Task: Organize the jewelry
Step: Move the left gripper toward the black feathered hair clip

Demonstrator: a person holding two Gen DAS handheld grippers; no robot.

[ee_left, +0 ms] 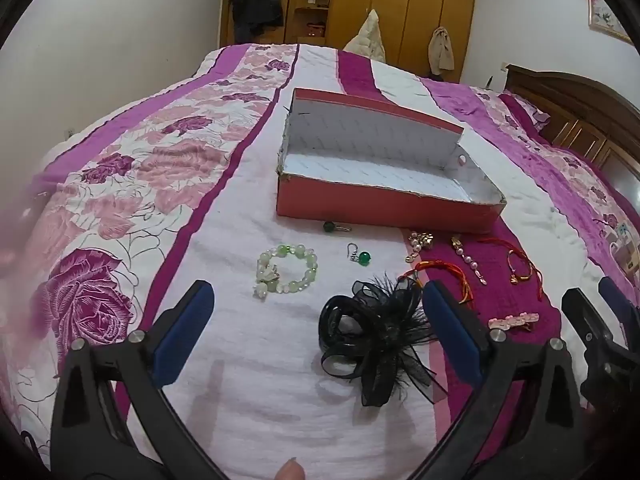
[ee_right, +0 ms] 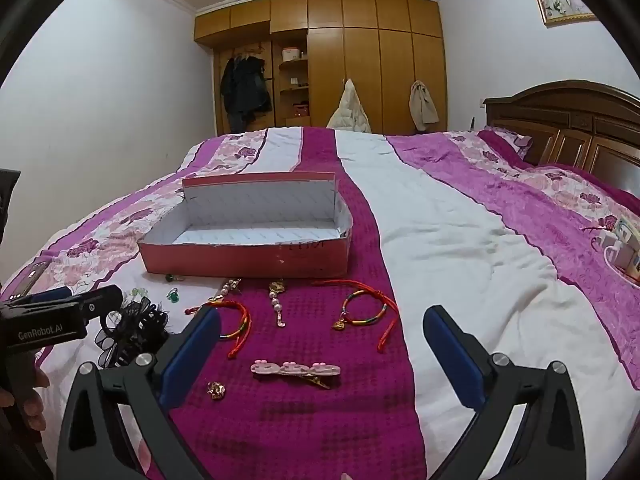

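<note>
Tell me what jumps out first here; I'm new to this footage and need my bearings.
An open red box with a white inside sits mid-bed on the purple floral quilt, nothing visible in it. Before it lies scattered jewelry: a green bead bracelet on the white stripe and a black feathered hairpiece between the open left gripper. The open right gripper hovers over a pink hair clip on the magenta stripe.

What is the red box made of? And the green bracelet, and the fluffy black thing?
Red box: looks like cardboard, matte red outside, white inside, with frayed edges.
Green bracelet: pale, glossy, see-through beads, maybe glass or stone; hard to tell.
Black hair piece: sheer ribbon loops and wispy feathers, probably fabric.
</note>
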